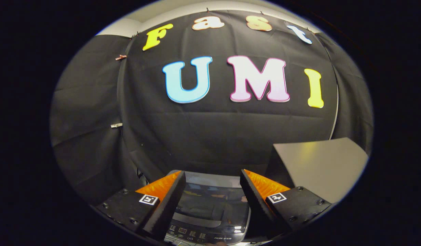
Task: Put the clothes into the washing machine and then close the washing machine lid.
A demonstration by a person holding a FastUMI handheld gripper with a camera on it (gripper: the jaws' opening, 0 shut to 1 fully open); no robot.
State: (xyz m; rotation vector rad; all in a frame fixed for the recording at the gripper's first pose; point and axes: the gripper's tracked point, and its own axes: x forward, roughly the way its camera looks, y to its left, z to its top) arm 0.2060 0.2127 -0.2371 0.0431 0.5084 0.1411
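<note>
Gripper view looks forward and slightly down over a top-loading washing machine [210, 208], which sits low between the two fingers and just beneath them; its dark glass lid [210, 201] appears to lie flat over the tub, with a curved handle edge toward the camera and a control panel [193, 235] nearest of all; the glass throws back coloured reflections, so I cannot tell what is inside the drum, and no clothes lie on the machine or around it. Judging by that, the loading step may well be finished and the lid already down, which would leave little or nothing of the task to do; equally the lid may be shut with the clothes yet to go in, and the picture does not settle it. The gripper [212, 177] is held above the near edge of the machine, fingers pointing ahead toward the black cloth wall [210, 136] and tilted only a little downward; its fingers are spread wide with nothing between them and touch neither lid nor panel. A grey board [320, 164] stands just beside the machine on the right, beyond the right finger; a metal clip [116, 125] holds the cloth further to the left.
</note>
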